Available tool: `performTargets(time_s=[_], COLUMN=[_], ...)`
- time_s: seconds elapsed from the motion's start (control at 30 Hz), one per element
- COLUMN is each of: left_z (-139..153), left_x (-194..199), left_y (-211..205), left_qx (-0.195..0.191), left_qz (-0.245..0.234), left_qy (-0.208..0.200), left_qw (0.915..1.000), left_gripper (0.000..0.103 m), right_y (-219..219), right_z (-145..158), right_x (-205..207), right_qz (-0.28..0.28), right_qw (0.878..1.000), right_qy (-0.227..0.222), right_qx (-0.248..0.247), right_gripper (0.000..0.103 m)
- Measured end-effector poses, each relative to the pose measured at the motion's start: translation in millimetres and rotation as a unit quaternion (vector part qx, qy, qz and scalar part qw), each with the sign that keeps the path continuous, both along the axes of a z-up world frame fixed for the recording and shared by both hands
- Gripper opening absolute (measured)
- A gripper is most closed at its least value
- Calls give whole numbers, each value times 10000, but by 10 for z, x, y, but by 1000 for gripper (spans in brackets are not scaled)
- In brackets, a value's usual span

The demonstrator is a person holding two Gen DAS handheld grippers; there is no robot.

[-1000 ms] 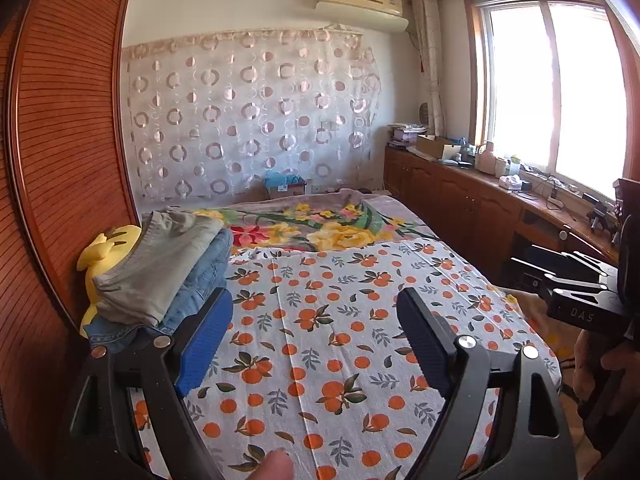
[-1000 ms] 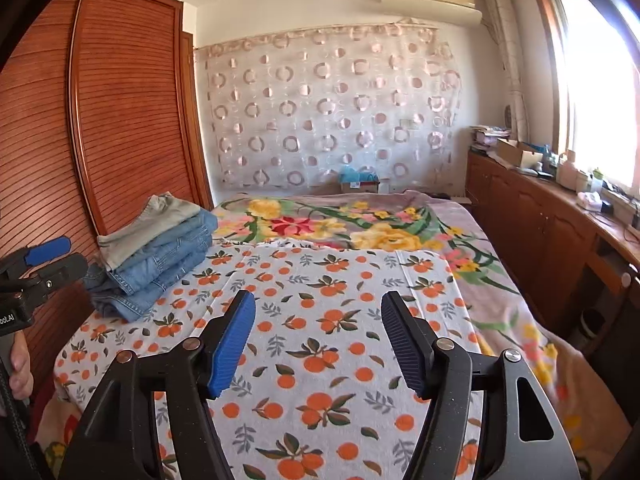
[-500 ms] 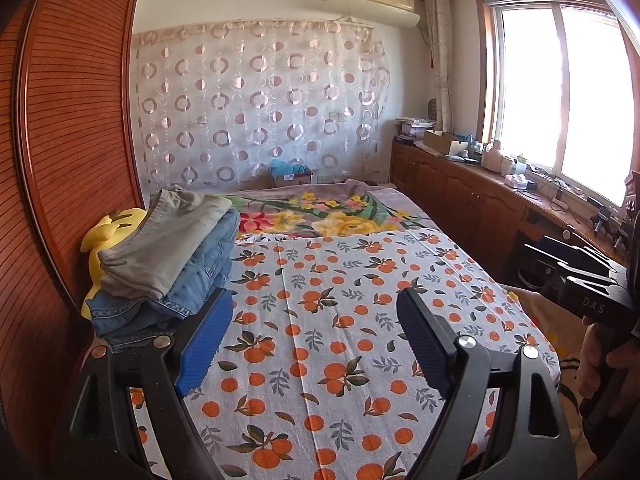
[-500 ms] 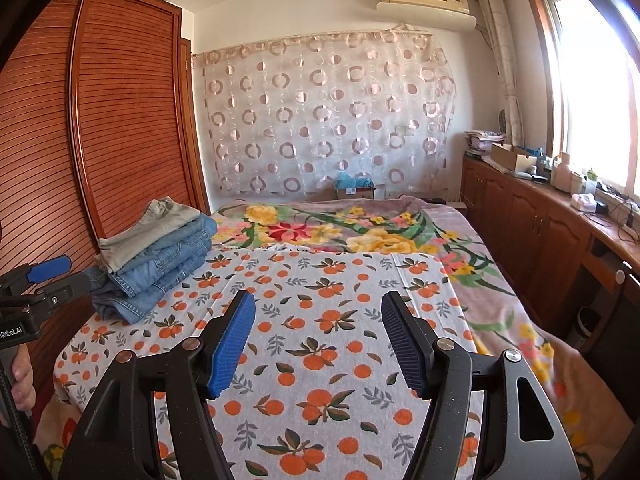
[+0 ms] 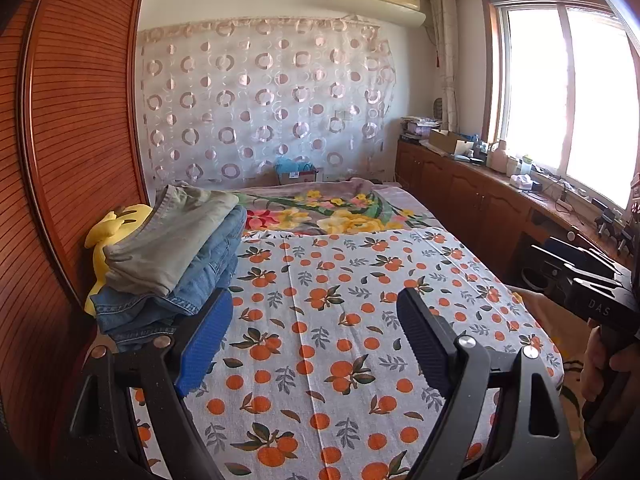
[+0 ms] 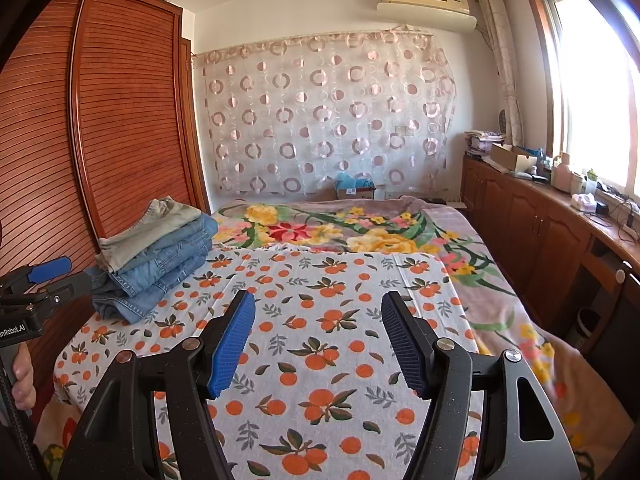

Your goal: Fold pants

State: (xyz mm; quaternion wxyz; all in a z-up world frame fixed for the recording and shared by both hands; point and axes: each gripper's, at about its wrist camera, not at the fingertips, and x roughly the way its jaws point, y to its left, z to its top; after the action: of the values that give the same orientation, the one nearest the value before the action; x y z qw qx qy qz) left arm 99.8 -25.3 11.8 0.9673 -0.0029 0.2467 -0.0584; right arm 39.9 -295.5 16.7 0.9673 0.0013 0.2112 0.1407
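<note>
- Pants are sitting in a neat stack on the left side of the bed, close to the brown wardrobe. I am seeing a grey-green pair on top and blue jeans under it.
- Folding looks done for that stack, as far as I am able to judge. I am not finding any loose pants lying open on the orange-print sheet in front of me.
- I am holding the left gripper with its jaws wide apart and nothing between them. Its left finger is showing in front of the bottom edge of the jeans, but I cannot tell if it is touching them.
- I am holding the right gripper with its jaws partly open, not as wide as the left, and nothing is sitting between them either. It is pointing over the bare middle of the sheet.
- What is left is hard for me to say. More pants may be waiting somewhere I am not seeing.
- A yellow soft toy is peeking out behind the stack, and the pants are hiding most of it.
- The near edge of the bed is getting cut off by the gripper bodies, so I am not seeing what lies right below them.
- I am not able to count the pairs in the stack for sure.
- The window is glowing so bright that things on the counter are hard to make out.
</note>
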Motion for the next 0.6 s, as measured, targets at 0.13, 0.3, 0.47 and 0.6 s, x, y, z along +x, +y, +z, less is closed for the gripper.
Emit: performTargets(time_s=[0.13, 0.3, 0.47, 0.6], left_z=[1, 2, 4, 4], left_x=[1, 2, -1, -1], left_y=[1, 2, 6, 6], left_qx=[5, -3, -5, -5], left_qz=[-5, -12, -10, -10], left_qy=[0, -2, -6, -9], left_qw=[10000, 10000, 10000, 10000], left_gripper=[85, 85, 85, 85], right_y=[0, -1, -3, -12], right_z=[-1, -4, -12, -17], right_x=[1, 0, 2, -5], right_qz=[0, 0, 7, 23], right_qw=[10000, 10000, 10000, 10000], right_qy=[2, -2, 1, -10], right_qx=[-3, -7, -12, -10], right_gripper=[68, 68, 68, 68])
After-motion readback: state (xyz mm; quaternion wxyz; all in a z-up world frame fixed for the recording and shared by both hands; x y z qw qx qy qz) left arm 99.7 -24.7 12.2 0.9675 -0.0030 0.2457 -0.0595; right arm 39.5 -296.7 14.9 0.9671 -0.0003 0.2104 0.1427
